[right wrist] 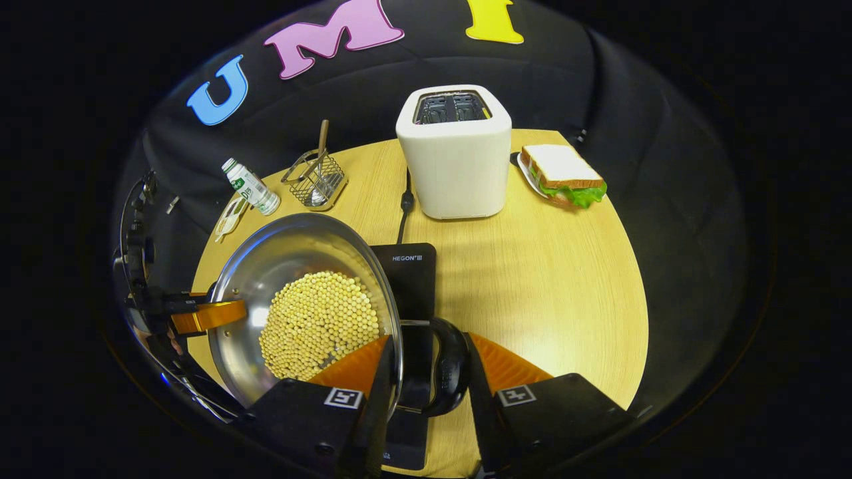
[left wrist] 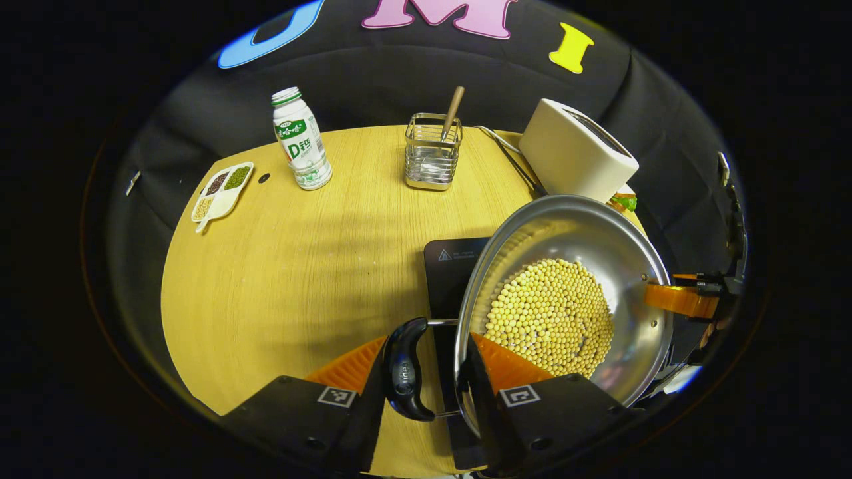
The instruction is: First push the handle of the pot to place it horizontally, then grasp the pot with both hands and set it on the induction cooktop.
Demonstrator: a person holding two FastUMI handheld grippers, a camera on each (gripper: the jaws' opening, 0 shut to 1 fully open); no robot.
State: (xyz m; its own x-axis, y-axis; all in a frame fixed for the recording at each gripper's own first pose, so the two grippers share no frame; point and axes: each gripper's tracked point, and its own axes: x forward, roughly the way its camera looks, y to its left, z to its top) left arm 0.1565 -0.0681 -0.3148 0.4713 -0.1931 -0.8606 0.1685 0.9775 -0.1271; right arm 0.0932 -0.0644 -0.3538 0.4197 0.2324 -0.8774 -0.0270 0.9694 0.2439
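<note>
In the left gripper view, the left claw (left wrist: pixel 429 372) pinches the black loop handle (left wrist: pixel 404 368) of the shiny metal pot (left wrist: pixel 586 229), full of small round beans (left wrist: pixel 551 316), probably heavy and slippery, so hold both handles.

In the right gripper view, the right claw (right wrist: pixel 426 372) grips the other handle (right wrist: pixel 447 372), with the pot (right wrist: pixel 293 243) at nine o'clock above the flat black cooktop (right wrist: pixel 414 273) on the wooden counter (right wrist: pixel 552 286).

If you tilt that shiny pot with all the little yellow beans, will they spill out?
Probably yes. The pot looks wide and shallow, and the beans are loose and round, so they would likely roll toward the low side. Its smooth metal looks slippery, and the full load probably makes it fairly heavy.
</note>
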